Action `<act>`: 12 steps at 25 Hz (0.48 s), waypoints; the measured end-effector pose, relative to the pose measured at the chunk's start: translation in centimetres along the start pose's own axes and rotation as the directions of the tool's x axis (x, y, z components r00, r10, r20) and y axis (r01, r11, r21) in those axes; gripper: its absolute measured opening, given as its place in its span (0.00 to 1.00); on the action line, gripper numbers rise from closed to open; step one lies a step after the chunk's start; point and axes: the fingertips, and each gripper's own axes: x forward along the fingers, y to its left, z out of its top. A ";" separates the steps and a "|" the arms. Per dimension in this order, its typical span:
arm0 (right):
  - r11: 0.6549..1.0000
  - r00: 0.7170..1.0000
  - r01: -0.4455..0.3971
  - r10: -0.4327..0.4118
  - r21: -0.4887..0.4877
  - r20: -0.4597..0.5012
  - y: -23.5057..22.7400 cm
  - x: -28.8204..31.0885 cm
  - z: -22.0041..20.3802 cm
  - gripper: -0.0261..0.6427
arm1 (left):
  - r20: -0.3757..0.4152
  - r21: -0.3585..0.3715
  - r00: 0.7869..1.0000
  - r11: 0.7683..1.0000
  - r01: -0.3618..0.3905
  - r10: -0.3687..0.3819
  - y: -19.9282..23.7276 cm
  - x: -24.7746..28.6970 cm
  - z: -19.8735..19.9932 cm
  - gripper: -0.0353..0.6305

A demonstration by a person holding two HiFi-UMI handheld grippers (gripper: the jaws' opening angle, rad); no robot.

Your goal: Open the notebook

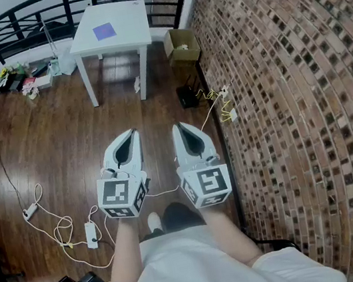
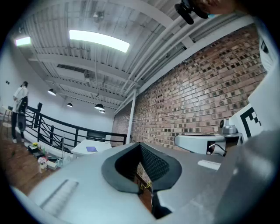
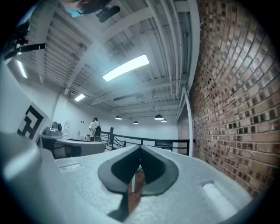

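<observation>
A purple notebook (image 1: 104, 31) lies closed on a small white table (image 1: 127, 36) at the far end of the wooden floor. Both grippers are held level, side by side in front of the person's body, well short of the table. My left gripper (image 1: 134, 132) has its jaw tips together with nothing between them. My right gripper (image 1: 175, 127) is shut the same way and holds nothing. In the left gripper view the table (image 2: 81, 150) and notebook (image 2: 91, 149) show small beyond the closed jaws (image 2: 140, 144). The right gripper view looks past its closed jaws (image 3: 140, 148) toward a railing.
A brick wall (image 1: 288, 83) runs along the right. A cardboard box (image 1: 181, 46) and a black device (image 1: 187, 96) with cables sit at its foot. A black railing (image 1: 20, 22) is behind the table. A power strip (image 1: 90, 234) and cords lie on the floor at left. A person (image 2: 19, 109) stands far off.
</observation>
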 end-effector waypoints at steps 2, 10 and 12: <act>1.000 0.999 -0.024 0.025 0.007 -0.037 -0.2 2.6 -1.3 0.02 | 0.000 0.018 1.000 1.000 -0.017 0.017 1.3 1.8 -0.4 0.08; 0.958 0.963 -0.270 0.270 0.102 0.013 -1.2 15.6 -2.8 0.02 | -0.144 0.029 0.989 0.999 -0.026 0.030 8.2 13.3 -5.2 0.08; 0.928 0.931 -0.364 0.359 0.082 0.071 -1.8 19.1 -1.5 0.02 | -0.102 0.025 0.994 0.999 -0.035 0.037 9.9 17.4 -4.3 0.08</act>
